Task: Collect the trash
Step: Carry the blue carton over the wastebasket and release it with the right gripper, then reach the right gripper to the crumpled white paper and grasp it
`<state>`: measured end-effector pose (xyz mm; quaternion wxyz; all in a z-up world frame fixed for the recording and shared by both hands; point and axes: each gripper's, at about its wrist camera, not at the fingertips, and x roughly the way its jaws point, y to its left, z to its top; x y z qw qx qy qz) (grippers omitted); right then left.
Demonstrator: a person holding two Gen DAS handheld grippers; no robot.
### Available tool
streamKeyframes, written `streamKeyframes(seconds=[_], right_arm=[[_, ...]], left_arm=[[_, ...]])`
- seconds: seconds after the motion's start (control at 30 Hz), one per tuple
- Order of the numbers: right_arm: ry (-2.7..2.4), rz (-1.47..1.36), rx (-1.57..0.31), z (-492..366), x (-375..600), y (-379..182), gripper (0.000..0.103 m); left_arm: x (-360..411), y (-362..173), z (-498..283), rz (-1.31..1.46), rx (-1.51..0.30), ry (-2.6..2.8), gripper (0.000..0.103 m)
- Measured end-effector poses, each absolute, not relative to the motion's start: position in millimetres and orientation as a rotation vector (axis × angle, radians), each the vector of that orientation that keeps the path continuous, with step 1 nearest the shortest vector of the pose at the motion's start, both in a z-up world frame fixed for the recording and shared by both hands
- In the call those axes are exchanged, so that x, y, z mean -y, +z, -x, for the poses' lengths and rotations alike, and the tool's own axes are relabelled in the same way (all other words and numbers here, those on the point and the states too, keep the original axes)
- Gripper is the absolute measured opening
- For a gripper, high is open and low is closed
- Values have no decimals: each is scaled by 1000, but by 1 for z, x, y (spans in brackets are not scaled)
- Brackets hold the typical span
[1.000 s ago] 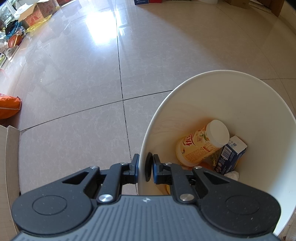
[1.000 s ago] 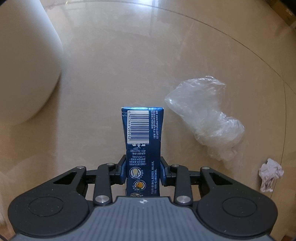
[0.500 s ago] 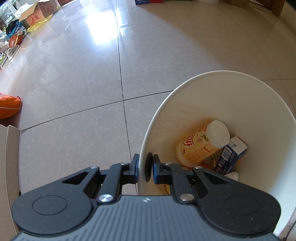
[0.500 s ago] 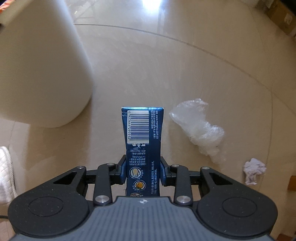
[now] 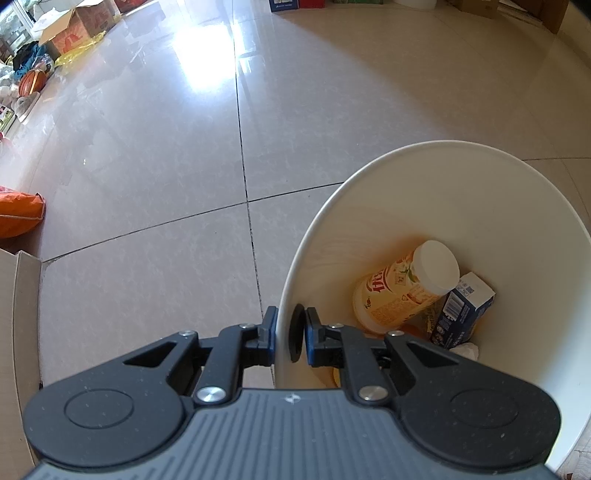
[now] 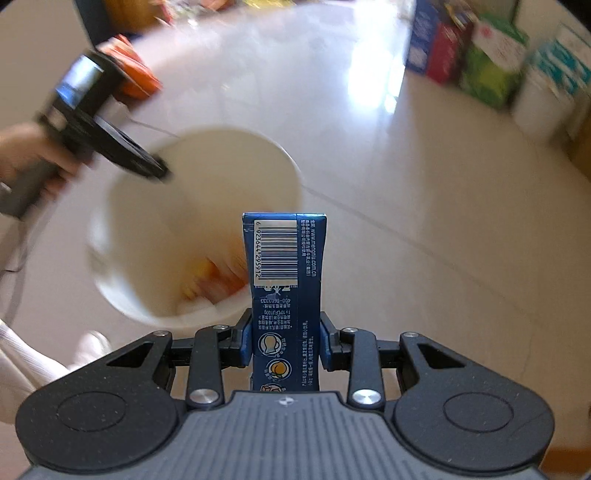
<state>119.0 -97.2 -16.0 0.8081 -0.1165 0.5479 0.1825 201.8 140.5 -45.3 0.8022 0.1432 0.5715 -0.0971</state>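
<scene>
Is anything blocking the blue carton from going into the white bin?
Nothing visible. The blue carton sits in the right gripper in front of the white bin's open mouth. The left gripper only pinches the rim at the side.

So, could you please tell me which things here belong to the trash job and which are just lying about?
Job:
- blue drink carton, held in the right gripper
- white bin, rim clamped by the left gripper
- yellow cup and second blue carton inside the bin

Lying about:
- cardboard boxes
- basketball
- orange bag
</scene>
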Motion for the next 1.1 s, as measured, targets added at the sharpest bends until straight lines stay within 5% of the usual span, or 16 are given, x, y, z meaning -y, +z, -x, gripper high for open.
streamKeyframes(seconds=[0.23,0.27,0.33,0.4,1.1], right_arm=[[485,294,-1103,-143,47,5,39],[495,298,-1092,-145,42,6,42],[505,303,-1058,-146,37,12,66],[507,303,-1026,-143,33,21,70],[190,147,-1073,-139,160,1,86]], left_arm=[[-141,-44,-202,-304,-1225,-208,13],[-142,-44,-202,-301,-1226,-207,13],[-141,-44,-202,-305,-1225,-205,13],[-141,-44,-202,-306,-1224,-205,13],[-141,-44,-201,-305,-1224,-203,13]])
